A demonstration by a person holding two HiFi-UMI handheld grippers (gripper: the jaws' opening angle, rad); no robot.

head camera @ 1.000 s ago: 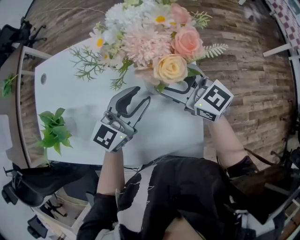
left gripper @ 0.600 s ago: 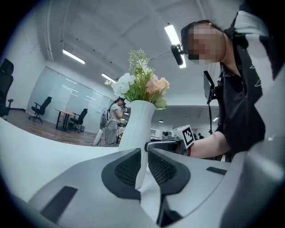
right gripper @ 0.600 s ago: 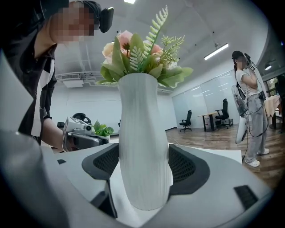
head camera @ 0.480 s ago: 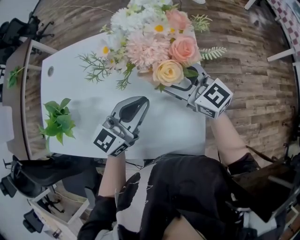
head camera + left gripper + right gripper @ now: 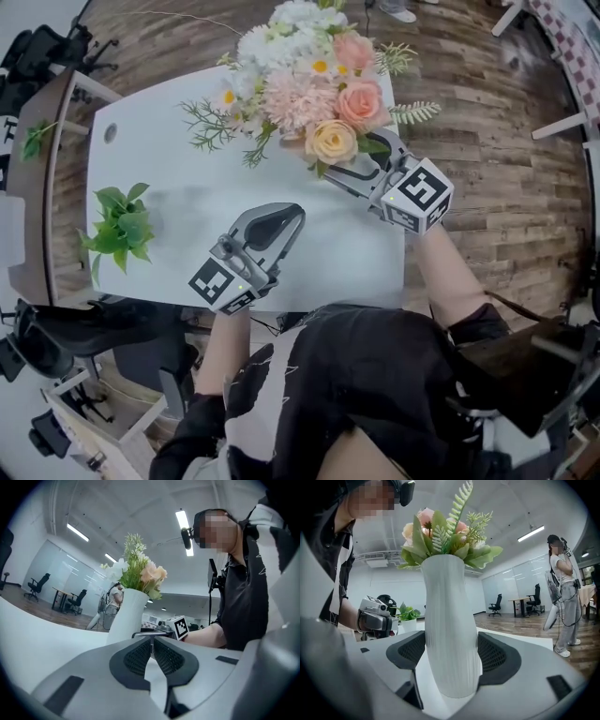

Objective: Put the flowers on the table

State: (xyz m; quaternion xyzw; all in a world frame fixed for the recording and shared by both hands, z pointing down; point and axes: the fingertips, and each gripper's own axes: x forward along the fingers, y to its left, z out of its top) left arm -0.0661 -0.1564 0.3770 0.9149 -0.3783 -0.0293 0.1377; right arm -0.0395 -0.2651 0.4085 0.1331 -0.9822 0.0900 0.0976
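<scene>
A bouquet of pink, peach and white flowers [image 5: 314, 80] stands in a ribbed white vase [image 5: 450, 620] over the far right part of the white table [image 5: 169, 187]. My right gripper [image 5: 345, 171] is shut on the vase's lower body, with a pad pressed on each side [image 5: 451, 651]. Whether the vase's base touches the tabletop I cannot tell. My left gripper [image 5: 296, 212] hovers over the table's near middle with its jaws shut and nothing between them [image 5: 151, 639]. From there the vase [image 5: 124, 616] rises just ahead.
A small green plant [image 5: 120, 230] in a white pot [image 5: 408, 616] sits at the table's left edge. A cable hole [image 5: 111, 134] marks the far left corner. Wooden floor surrounds the table. Another person [image 5: 562, 597] stands off to the right, near office chairs.
My left gripper's jaws have closed from open to shut, with nothing in them. The right gripper keeps its hold on the vase.
</scene>
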